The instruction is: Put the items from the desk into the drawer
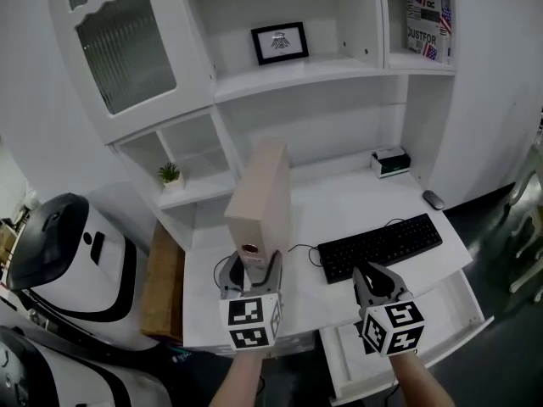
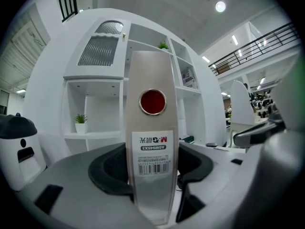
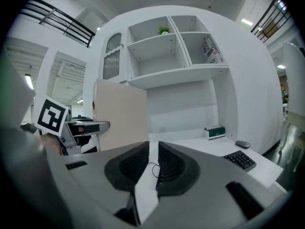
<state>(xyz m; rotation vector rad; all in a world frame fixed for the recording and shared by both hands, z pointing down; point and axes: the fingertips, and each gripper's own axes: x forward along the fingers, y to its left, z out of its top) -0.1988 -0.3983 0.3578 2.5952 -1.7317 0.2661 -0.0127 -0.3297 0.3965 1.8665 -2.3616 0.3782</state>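
A tall beige file box [image 1: 261,193] stands upright on the white desk [image 1: 339,202], left of a black keyboard [image 1: 380,246]. My left gripper [image 1: 250,265] is shut on the box's narrow spine [image 2: 151,128], just under its red finger hole, with the barcode label between the jaws. My right gripper [image 1: 373,276] hovers over the keyboard's near edge, shut with nothing in it; in its own view [image 3: 152,166] the box [image 3: 121,113] stands to its left. The white drawer [image 1: 454,316] is pulled open under the desk's front right.
A grey mouse [image 1: 433,199] and a green-and-white box [image 1: 390,161] lie at the desk's back right. The hutch above holds a framed picture [image 1: 280,42], books [image 1: 427,15] and a small plant [image 1: 170,174]. A white-and-black machine [image 1: 59,253] stands left of the desk.
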